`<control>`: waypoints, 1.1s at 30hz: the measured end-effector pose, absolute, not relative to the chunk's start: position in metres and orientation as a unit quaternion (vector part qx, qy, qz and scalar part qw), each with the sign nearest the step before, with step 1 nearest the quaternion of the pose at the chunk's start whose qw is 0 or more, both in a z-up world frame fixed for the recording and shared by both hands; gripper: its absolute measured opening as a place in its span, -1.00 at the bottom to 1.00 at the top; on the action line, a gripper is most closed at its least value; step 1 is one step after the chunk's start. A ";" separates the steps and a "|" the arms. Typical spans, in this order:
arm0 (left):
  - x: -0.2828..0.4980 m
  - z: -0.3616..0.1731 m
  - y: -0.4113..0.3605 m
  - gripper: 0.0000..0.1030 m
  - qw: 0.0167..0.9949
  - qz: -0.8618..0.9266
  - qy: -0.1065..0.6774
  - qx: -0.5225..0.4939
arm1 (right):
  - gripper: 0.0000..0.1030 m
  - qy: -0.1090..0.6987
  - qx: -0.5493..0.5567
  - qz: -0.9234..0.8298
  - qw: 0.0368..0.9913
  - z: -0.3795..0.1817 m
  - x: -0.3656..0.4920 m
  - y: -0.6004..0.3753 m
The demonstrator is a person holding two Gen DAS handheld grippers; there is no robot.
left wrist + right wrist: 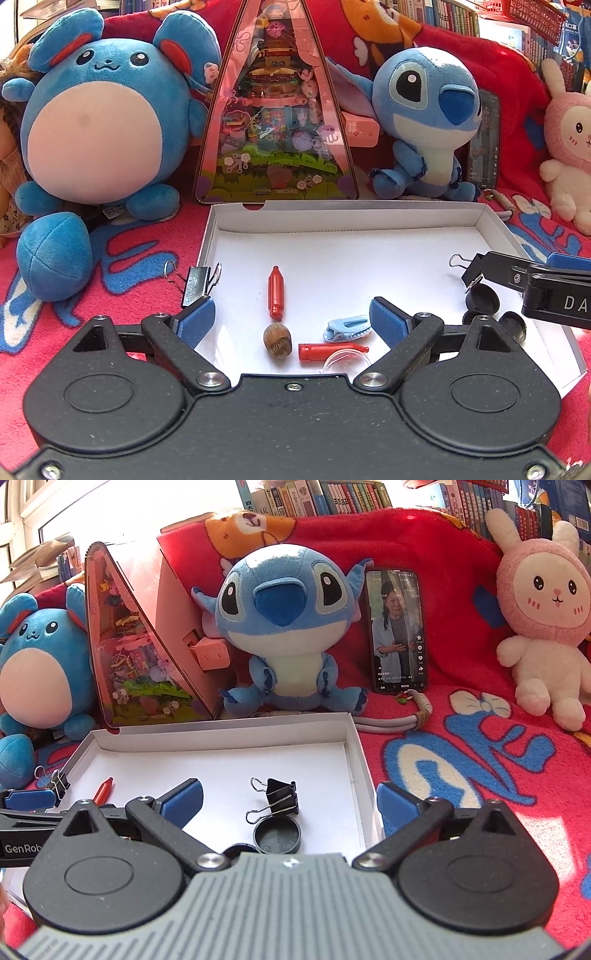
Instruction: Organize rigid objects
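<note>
Cardboard tray, white and shallow (491, 221), lies on a red fleece blanket with blue and cream lettering (110, 258), and small rigid items are scattered inside it. Nearest the left gripper (291, 321), whose blue-padded jaws stand wide apart with nothing between the pads, are two red plastic bullet-shaped pieces: one upright in the picture (276, 293), the other lying crosswise (330, 350). A brown ridged nut shell (277, 339) sits between them, and a light blue toothed hair clip (349, 328) lies just beside the right pad. A black metal binder clip (195, 284) rests on the tray's left rim, touching the tip of the left pad.

In the right wrist view the right gripper (290, 806) is also spread wide and holds nothing; its left pad is over the tray floor and its right pad hangs over the blanket, outside the tray's right wall. Between them lie a second black binder clip (280, 797) and, just below it, a round black plastic cap, hollow side up (277, 836). More black caps (511, 325) cluster near it in the left wrist view.

Behind the tray stand a round blue plush mouse (107, 122), a triangular display case of building-brick scenes (275, 122), a blue plush alien (284, 627), a propped-up phone (397, 631) and a pink plush rabbit (543, 616).
</note>
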State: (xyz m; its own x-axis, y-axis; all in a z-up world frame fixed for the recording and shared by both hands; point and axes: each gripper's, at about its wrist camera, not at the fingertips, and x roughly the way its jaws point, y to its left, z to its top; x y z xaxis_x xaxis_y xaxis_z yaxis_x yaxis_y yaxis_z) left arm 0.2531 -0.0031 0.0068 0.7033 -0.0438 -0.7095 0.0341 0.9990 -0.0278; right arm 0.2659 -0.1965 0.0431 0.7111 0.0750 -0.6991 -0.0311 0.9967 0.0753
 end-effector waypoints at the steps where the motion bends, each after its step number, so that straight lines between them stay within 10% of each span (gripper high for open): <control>1: 0.252 0.007 -0.003 0.75 0.923 -0.022 0.384 -0.005 | 1.00 0.379 0.029 0.028 0.925 0.044 0.265 -0.197; 33: 0.207 0.027 0.004 0.77 0.937 -0.031 0.349 0.002 | 1.00 0.368 0.007 0.029 0.929 0.059 0.234 -0.199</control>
